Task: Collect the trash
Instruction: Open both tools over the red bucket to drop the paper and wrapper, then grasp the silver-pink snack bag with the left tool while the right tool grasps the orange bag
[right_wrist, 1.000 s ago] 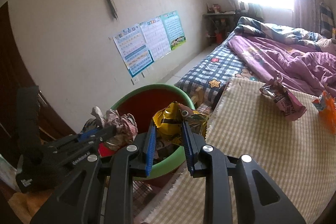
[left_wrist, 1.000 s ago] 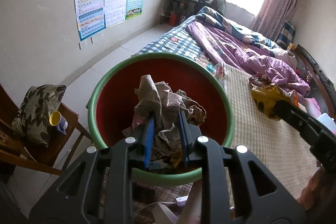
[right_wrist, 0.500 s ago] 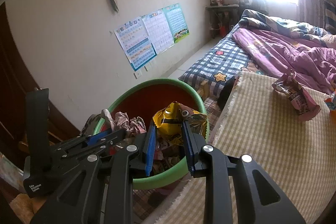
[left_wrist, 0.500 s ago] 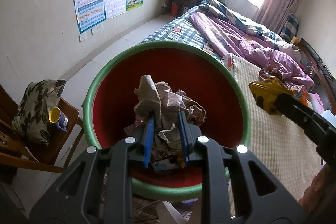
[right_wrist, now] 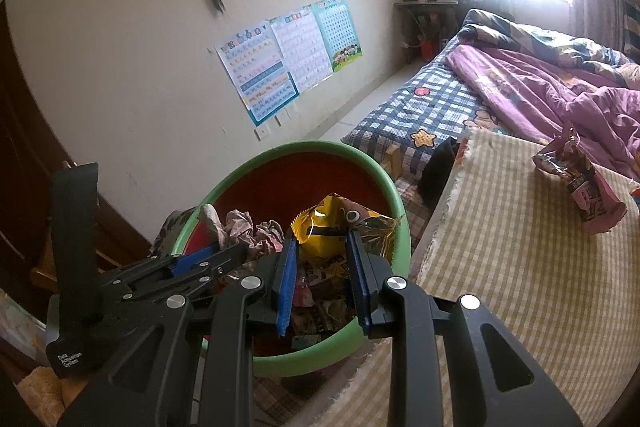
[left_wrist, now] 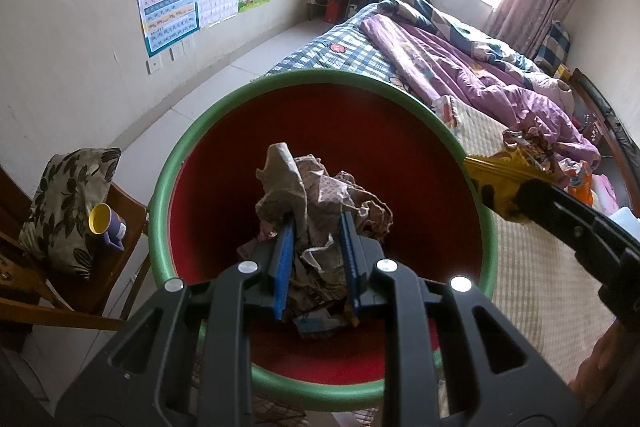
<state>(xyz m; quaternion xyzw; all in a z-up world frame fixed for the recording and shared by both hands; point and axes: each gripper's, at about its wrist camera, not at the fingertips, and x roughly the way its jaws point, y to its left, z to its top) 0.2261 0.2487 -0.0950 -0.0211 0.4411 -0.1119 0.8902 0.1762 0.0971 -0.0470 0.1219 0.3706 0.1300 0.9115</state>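
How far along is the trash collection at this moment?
Partly done: wrappers already lie in the bottom of the red bin. In hand: the left gripper clamps a crumpled paper wad over the bin, and the right gripper holds a yellow snack bag above it; neither is released. Left: a pink wrapper and an orange packet on the bed.

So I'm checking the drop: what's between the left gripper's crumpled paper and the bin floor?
In the left wrist view, only air separates the crumpled paper from loose scraps on the red bin's floor.
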